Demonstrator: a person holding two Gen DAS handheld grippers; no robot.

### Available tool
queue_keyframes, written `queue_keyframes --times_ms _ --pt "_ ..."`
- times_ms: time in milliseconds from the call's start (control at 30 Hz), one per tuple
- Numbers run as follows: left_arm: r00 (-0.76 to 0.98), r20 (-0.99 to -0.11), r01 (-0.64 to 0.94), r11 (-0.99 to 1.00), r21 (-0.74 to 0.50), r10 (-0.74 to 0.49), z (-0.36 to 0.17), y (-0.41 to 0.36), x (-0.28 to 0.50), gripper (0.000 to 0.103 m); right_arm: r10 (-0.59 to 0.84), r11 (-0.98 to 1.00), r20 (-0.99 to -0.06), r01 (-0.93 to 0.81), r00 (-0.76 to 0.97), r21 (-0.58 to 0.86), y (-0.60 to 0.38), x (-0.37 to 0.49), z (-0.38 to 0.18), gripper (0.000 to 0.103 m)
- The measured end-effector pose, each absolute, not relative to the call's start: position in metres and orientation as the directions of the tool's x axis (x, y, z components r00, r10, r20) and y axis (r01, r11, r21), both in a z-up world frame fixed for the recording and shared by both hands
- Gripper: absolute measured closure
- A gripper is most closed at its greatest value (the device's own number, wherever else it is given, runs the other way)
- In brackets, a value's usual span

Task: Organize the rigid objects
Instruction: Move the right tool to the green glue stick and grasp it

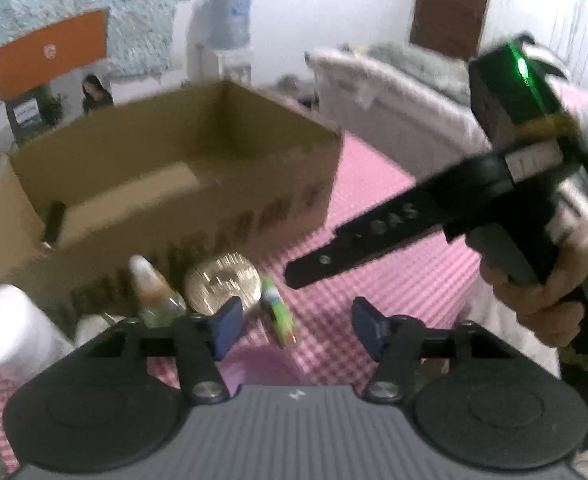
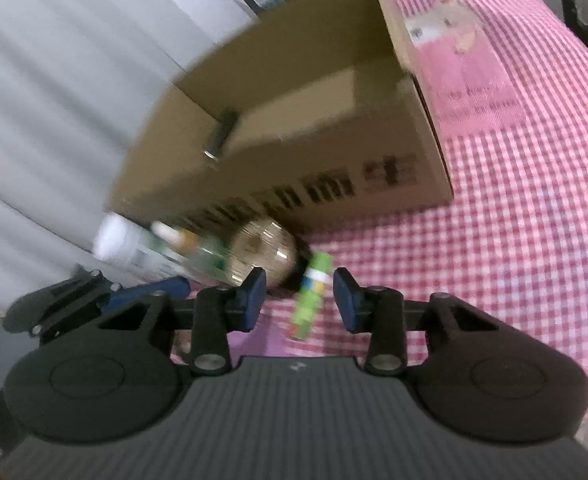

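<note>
On the pink checked bench, the leftovers sit lined up against the cardboard box (image 2: 294, 128), so I've got my right tool (image 2: 300, 298) open around the green tube (image 2: 312, 296), nothing gripped yet.

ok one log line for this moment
left gripper: open, empty | right gripper: open, green tube between pads | cardboard box: one small item inside

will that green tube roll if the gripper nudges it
Probably: the green tube looks round and slim, lying flat on the checked cloth, so a sideways nudge may roll it. It looks stiff and light. The cloth's weave might slow it.
</note>
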State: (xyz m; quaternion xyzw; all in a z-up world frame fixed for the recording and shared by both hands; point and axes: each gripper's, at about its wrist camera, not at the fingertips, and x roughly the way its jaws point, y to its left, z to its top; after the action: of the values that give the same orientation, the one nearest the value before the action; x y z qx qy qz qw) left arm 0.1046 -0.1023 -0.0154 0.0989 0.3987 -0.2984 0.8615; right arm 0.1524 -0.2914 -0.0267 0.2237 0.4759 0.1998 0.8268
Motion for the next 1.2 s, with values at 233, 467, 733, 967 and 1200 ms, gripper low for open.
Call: queue_keyframes --times_ms 233,467,733,967,1200 --pt "0.477 -0.785 0.595 0.802 -0.041 -0.394 -0.045 -0.114 0.117 0.06 0.492 0.87 -0.767 -0.193 0.412 0.454 -0.256 0.167 -0.05 0.081" --pt "0.459 -0.795 0.614 0.788 -0.038 -0.396 -0.051 -0.121 0.12 0.062 0.473 0.881 -0.776 -0.196 0.417 0.431 -0.25 0.17 -0.053 0.089" --pt "0.429 -0.81 0.646 0.763 -0.033 -0.399 -0.056 -0.148 0.118 0.057 0.507 0.842 -0.742 -0.069 0.439 0.535 -0.286 0.149 -0.059 0.089" --pt "0.43 -0.828 0.641 0.767 0.0 -0.36 -0.065 -0.165 0.121 0.057 0.576 0.761 -0.69 0.022 0.438 0.649 -0.314 0.133 -0.072 0.089" --pt "0.422 -0.838 0.639 0.769 0.004 -0.346 -0.068 -0.169 0.121 0.059 0.603 0.736 -0.676 0.033 0.423 0.676 -0.325 0.133 -0.072 0.089"
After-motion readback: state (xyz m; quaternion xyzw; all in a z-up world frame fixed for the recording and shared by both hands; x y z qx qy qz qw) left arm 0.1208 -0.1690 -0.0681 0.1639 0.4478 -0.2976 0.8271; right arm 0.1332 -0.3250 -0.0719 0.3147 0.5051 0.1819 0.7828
